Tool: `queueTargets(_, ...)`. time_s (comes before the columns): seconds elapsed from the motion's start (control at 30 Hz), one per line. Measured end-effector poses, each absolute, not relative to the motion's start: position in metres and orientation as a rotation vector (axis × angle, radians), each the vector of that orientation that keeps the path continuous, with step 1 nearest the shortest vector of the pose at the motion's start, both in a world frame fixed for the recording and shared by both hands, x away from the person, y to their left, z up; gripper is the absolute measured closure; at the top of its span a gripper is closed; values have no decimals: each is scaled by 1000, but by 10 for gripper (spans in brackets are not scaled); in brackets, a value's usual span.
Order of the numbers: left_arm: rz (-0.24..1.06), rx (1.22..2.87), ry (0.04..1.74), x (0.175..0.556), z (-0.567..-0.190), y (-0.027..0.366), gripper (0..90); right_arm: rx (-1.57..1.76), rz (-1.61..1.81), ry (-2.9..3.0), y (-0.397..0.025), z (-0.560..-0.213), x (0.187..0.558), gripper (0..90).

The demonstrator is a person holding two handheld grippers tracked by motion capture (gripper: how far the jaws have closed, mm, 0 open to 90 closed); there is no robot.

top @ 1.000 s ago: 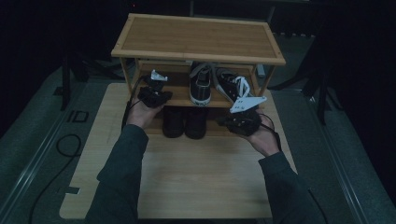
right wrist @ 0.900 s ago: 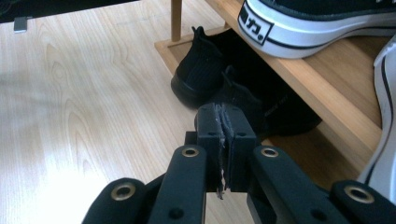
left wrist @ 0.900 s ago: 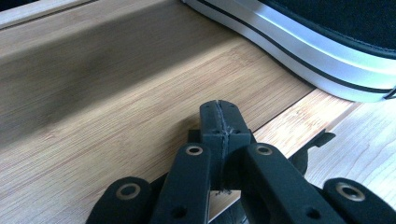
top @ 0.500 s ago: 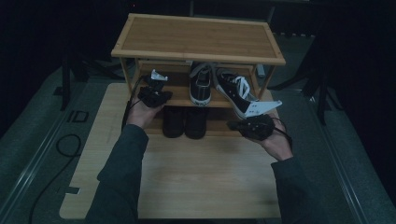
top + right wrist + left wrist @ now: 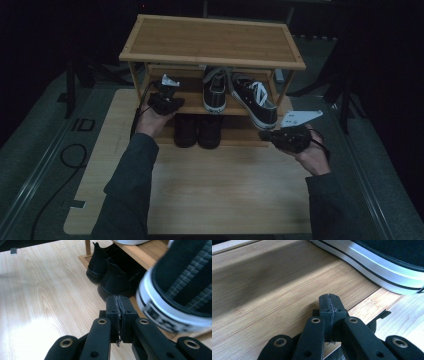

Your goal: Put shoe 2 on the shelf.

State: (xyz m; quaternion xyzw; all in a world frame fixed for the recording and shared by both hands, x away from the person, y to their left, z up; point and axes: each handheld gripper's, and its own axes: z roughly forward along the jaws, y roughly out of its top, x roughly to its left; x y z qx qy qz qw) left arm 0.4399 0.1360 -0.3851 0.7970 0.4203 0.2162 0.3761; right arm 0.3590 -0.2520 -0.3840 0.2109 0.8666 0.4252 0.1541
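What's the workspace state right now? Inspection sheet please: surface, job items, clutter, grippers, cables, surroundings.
Surface: light wooden board on grey floor, bare in front of the rack.
Job's things: bamboo shoe rack, top shelf bare. Two black-and-white sneakers on the middle shelf: left sneaker sits straight, right sneaker is angled, its heel overhanging the front edge. Pair of black boots on the bottom level.
Clutter: nothing seen.
Grippers: left gripper shut, empty, over the middle shelf beside the left sneaker. Right gripper shut, empty, just off the right sneaker's heel.
Cables: black cable looped on the floor at left.
Surroundings: dark; stand legs dimly visible at right.
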Motion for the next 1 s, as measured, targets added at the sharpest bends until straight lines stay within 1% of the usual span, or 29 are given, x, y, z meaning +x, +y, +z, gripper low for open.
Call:
queueTargets(0.23,570,2055,1075,439,-384,133,900,654,1217,2444,-273,-380,359,882)
queueTargets(0.5,566,2069,1048,441,-384,121,899,697,1221,2407,-285,-377,362,891)
queueTargets(0.8,567,2071,1033,442,-384,116,899,710,1223,2399,-287,-377,365,900)
queueTargets(1.0,573,2064,1021,442,-385,113,899,676,1249,2414,-277,-376,365,900)
